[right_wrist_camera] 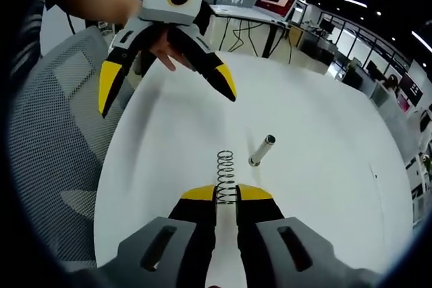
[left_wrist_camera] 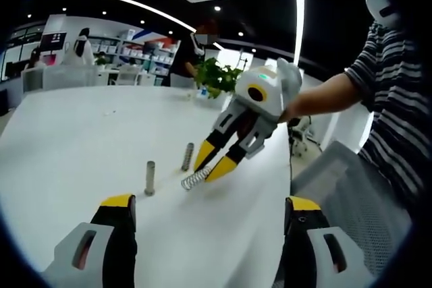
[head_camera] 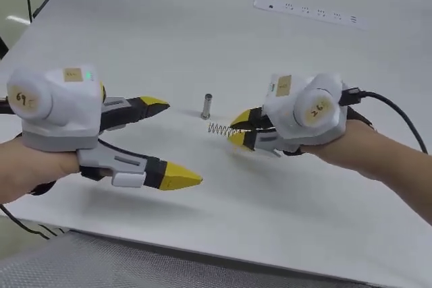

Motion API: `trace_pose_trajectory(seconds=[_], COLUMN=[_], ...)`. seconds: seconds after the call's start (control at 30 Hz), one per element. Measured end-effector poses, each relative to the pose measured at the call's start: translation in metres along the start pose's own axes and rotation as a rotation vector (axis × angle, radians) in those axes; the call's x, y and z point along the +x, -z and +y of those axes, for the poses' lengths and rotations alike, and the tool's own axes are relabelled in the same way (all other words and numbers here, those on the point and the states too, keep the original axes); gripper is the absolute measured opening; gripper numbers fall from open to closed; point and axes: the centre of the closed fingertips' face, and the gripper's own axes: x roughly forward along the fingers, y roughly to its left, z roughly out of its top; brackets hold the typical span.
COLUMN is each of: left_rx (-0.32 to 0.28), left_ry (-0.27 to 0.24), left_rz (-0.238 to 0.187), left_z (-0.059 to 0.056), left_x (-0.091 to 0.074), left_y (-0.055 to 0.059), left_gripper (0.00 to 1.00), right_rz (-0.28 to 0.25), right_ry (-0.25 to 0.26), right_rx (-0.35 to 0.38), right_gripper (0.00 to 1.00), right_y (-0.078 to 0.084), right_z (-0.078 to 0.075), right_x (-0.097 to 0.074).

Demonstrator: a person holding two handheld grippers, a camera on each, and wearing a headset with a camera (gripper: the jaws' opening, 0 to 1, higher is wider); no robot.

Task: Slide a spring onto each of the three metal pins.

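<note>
The rear end of the spring (right_wrist_camera: 226, 166) is hidden between the jaws of the right gripper (right_wrist_camera: 226, 192), which are clamped on it near a pin (right_wrist_camera: 261, 151). The left gripper (head_camera: 183, 142) is spread wide and holds nothing.

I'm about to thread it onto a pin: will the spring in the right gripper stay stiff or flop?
The spring is thin open-coil wire, so it probably bends sideways if its tip catches. The right gripper pinches only one end, so the free end may wobble. It juts out without sagging, so it seems light.
</note>
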Motion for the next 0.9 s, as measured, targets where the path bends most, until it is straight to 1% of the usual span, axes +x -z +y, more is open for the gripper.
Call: trace_pose_trajectory(seconds=[0.1,0.23,0.33,0.43,0.53,0.6,0.67,0.77,0.9], left_rx=[0.002,0.008,0.018,0.032,0.045,0.052,0.058,0.069,0.08], left_ry=[0.028,0.066,0.088,0.115,0.135,0.144,0.155,0.168,0.177], left_rz=[0.005,0.022,0.029,0.043,0.046,0.047,0.05,0.043,0.029], left_z=[-0.006,-0.014,-0.017,-0.021,-0.022,-0.021,-0.022,-0.024,-0.027], left_x=[0.003,0.008,0.013,0.018,0.024,0.026,0.03,0.036,0.044], left_y=[-0.002,0.0,0.001,0.001,-0.003,-0.004,-0.007,-0.012,-0.016], left_gripper=[0.85,0.8,0.78,0.74,0.7,0.64,0.6,0.56,0.46], right_rz=[-0.009,-0.016,-0.014,-0.015,-0.007,-0.008,-0.011,-0.019,-0.029], right_ry=[0.007,0.012,0.01,0.004,-0.002,-0.007,-0.006,-0.012,-0.009], right_rx=[-0.009,-0.016,-0.031,-0.043,-0.06,-0.061,-0.057,-0.057,-0.058], right_gripper=[0.08,0.08,0.08,0.08,0.08,0.08,0.08,0.08,0.08], right_y=[-0.001,-0.001,-0.001,0.0,0.002,0.002,0.002,0.0,-0.004], right_z=[0.003,0.006,0.011,0.016,0.021,0.023,0.025,0.03,0.031], right_x=[-0.01,-0.018,-0.023,-0.027,-0.03,-0.032,-0.034,-0.038,-0.043])
